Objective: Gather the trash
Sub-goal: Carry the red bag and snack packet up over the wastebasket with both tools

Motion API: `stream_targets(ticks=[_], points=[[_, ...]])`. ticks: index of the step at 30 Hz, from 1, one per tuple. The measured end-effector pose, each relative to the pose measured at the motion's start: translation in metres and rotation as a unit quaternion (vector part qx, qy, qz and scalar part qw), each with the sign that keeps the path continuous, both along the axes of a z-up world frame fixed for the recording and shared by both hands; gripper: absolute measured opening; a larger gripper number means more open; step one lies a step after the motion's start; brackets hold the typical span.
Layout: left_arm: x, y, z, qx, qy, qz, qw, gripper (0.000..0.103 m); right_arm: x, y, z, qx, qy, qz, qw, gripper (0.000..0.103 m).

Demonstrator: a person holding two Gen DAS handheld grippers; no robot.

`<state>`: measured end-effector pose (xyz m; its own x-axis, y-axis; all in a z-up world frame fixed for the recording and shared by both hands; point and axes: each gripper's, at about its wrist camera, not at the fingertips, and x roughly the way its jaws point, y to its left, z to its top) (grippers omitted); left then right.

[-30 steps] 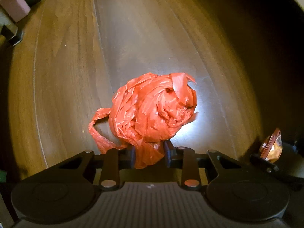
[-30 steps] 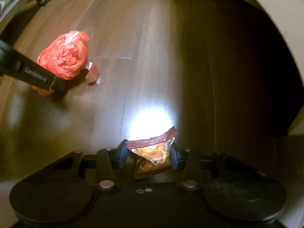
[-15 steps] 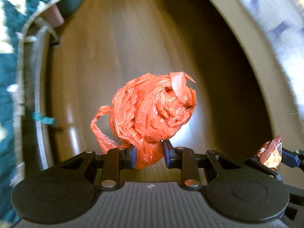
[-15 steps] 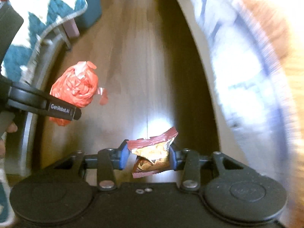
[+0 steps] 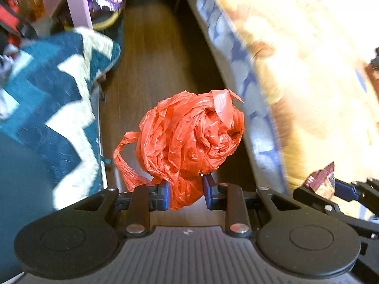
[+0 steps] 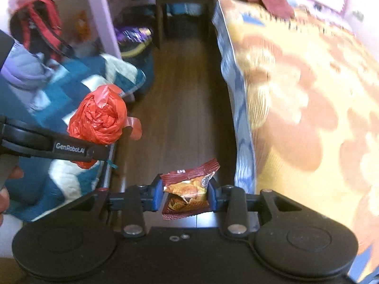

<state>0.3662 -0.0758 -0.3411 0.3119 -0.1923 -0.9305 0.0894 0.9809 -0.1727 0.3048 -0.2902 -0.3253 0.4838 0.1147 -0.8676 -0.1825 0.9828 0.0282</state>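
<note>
Trash held aloft: red plastic bag [image 5: 189,139] pinched in left tongs [image 5: 186,195], snack wrapper [image 6: 189,190] in just-tightened right tongs [image 6: 186,195]; both grips best kept firm until bin reached.

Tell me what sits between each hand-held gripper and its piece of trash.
Nothing visible. The left hand-held gripper is already clamped on the tail of the red plastic bag, and the right hand-held gripper, whose jaws have just been closing, pinches the snack wrapper. Both pieces hang above the wooden floor.
</note>
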Motion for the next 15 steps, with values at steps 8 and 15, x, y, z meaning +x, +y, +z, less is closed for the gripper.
stream_targets(ticks=[8,15], points=[[-0.036,0.052,0.123,0.013,-0.025,-0.012,0.9995,0.026,-0.013,0.049,0.117,0.023,-0.031,0.047,0.998,0.035],[-0.064,0.124,0.187,0.018,-0.041,0.04,0.9982,0.026,-0.021,0.114,0.182,0.049,-0.056,0.107,0.991,0.035]])
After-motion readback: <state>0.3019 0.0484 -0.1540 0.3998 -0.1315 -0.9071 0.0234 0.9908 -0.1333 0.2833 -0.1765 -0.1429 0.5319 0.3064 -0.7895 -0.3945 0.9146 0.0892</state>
